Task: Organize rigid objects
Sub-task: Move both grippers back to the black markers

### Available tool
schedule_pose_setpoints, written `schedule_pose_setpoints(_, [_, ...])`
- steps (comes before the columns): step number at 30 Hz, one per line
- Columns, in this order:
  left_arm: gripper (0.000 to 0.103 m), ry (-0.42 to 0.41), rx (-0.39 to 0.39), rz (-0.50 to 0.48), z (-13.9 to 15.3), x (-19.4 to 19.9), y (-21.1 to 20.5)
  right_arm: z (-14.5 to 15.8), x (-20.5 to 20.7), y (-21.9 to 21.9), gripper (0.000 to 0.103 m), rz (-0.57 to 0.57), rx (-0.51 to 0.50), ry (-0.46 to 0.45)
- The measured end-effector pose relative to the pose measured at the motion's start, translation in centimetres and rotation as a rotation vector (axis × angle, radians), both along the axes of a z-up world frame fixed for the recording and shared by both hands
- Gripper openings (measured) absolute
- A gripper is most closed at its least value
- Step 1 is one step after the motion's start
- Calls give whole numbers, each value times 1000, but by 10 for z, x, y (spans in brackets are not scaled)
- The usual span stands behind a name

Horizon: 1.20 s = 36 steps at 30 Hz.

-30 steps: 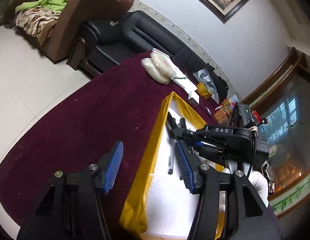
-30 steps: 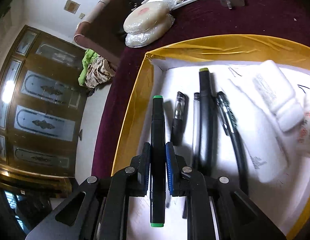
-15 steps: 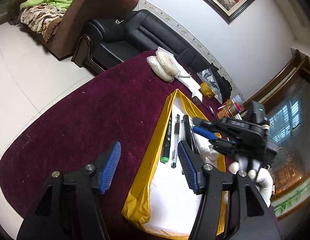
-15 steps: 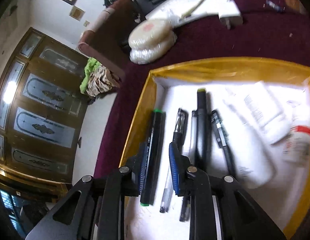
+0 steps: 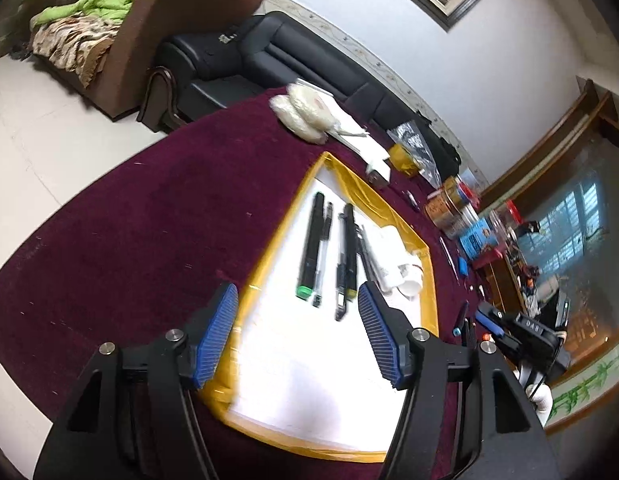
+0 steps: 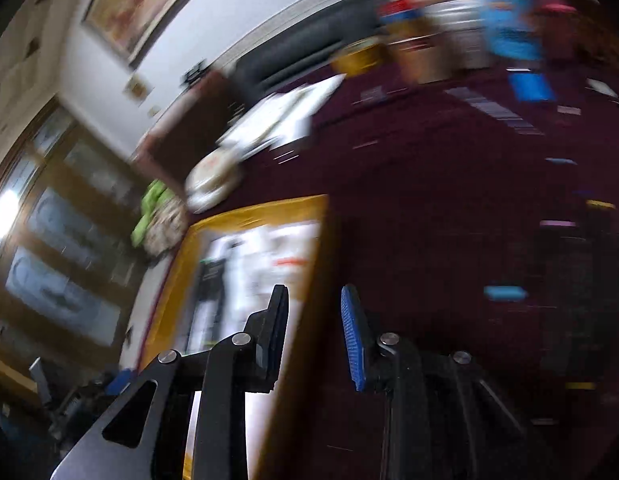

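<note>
A yellow-rimmed box with a white floor point(image 5: 265, 256) lies on the maroon table. In it lie a black marker with a green cap point(image 5: 311, 246), several pens point(image 5: 345, 256) in a row, and white bottles point(image 5: 401, 274) at the far right. My left gripper point(image 5: 297, 336) is open and empty, above the box's near end. My right gripper point(image 5: 485, 320) shows in the left wrist view off the box's right side. In the blurred right wrist view the right gripper point(image 6: 313, 336) is open and empty over the box's right rim point(image 6: 309, 280).
Loose pens point(image 5: 461, 314) and small items lie on the maroon cloth right of the box. Wrapped white discs point(image 5: 305, 110), papers, a yellow tape roll point(image 5: 403, 158), jars and a blue box point(image 5: 479, 236) stand along the far edge. A black sofa stands behind.
My right gripper let go of the green-capped marker in the box, opened, and swung right out of the box. The left gripper pulled back and higher.
</note>
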State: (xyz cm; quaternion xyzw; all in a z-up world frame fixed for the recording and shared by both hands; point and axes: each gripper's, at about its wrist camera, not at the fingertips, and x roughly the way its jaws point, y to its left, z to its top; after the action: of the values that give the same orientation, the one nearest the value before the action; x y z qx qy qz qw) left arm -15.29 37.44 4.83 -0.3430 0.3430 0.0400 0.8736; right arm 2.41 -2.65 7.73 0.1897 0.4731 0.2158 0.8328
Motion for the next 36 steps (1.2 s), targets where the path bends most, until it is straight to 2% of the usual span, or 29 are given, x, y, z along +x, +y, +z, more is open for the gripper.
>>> schedule_pose_setpoints(5, [62, -6, 30, -51, 10, 7, -29, -7, -2, -122, 24, -250, -44, 12])
schedule_pose_setpoints(9, [62, -23, 73, -150, 20, 19, -69, -18, -9, -164, 24, -330, -125, 16])
schedule_pose_setpoints(14, [62, -8, 122, -286, 27, 31, -124, -40, -5, -173, 24, -335, -87, 67])
schedule_pose_setpoints(17, [62, -7, 177, -368, 35, 33, -160, -48, -1, -168, 24, -332, -110, 60])
schedule_pose_setpoints(19, [62, -10, 218, -411, 39, 33, -182, -48, 1, -161, 24, -325, -168, 39])
schedule_pose_setpoints(23, [61, -6, 264, -464, 43, 35, -213, -46, -5, -146, 24, -295, -310, -8])
schedule_pose_setpoints(27, [61, 18, 286, -500, 40, 42, -235, -48, -6, -136, 24, -286, -397, -48])
schedule_pose_setpoints(36, [61, 46, 319, -543, 37, 55, -268, -53, -6, -134, 22, -262, -433, -50])
